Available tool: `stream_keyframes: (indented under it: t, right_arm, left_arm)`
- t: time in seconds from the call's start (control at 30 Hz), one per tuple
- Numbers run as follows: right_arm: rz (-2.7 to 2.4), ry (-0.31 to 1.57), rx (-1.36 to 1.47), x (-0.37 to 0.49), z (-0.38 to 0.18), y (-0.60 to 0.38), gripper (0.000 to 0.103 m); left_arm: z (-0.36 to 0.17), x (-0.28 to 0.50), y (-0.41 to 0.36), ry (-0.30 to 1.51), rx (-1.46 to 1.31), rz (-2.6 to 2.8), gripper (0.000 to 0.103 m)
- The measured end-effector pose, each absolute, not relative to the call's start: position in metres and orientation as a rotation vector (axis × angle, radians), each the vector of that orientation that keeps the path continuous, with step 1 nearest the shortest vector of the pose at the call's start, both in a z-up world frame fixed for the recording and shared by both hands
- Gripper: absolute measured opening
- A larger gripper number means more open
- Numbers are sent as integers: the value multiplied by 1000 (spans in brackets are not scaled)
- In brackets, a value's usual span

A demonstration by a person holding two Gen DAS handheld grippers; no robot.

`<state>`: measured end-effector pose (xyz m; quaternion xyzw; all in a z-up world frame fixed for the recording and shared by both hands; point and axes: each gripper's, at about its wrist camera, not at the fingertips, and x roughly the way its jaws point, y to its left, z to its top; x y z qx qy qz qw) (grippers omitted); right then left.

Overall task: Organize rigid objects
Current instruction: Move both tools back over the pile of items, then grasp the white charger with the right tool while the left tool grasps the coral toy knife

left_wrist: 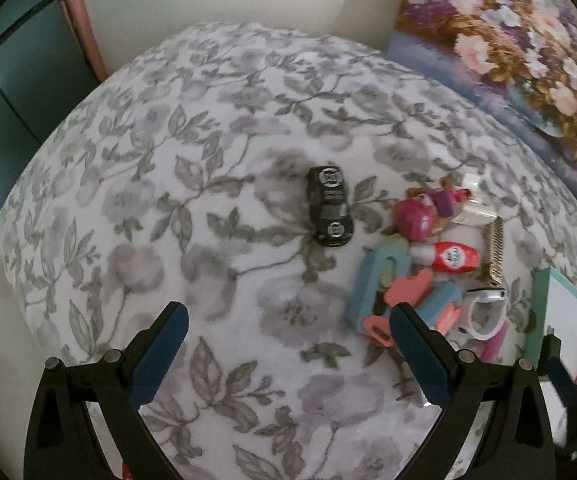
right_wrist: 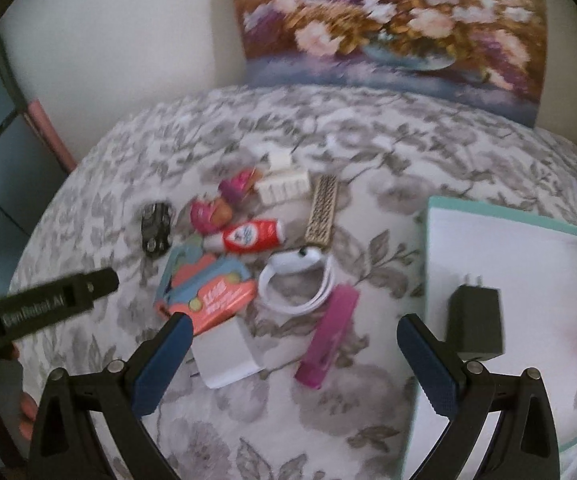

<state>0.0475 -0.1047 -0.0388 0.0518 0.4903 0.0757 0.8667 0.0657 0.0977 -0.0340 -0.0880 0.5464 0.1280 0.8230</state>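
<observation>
Black toy car (left_wrist: 329,212) on cloth; L claw (left_wrist: 288,320) & R claw (right_wrist: 294,330) both spread apart.

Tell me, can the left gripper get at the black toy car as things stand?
Probably yes. The left gripper is open, and the black toy car lies alone on bare cloth ahead, apart from the toy pile.

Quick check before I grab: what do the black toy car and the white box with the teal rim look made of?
Black toy car: probably die-cast metal or hard plastic; glossy paint with highlights, silvery wheels. White box: looks like matte cardboard, with thin teal walls, crisp folded corners and no shine. Neither is certain from these blurred views.
</observation>
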Motion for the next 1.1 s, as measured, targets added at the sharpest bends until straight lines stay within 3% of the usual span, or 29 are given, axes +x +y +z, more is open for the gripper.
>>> stream_keyframes:
  t: [0.5, 0.73, 1.1]
  right_arm:
    - [265, 1102, -32, 47, -72, -58, 102]
    - [265, 1121, -79, 49, -82, -48, 83]
    - [317, 1147, -82, 49, -90, -39, 71]
  left_arm:
    - [-59, 73, 117, 1235, -259, 301, 101]
    - [-66, 77, 116, 1257, -276, 291, 101]
    - [-65, 80, 114, 1253, -282, 287, 101]
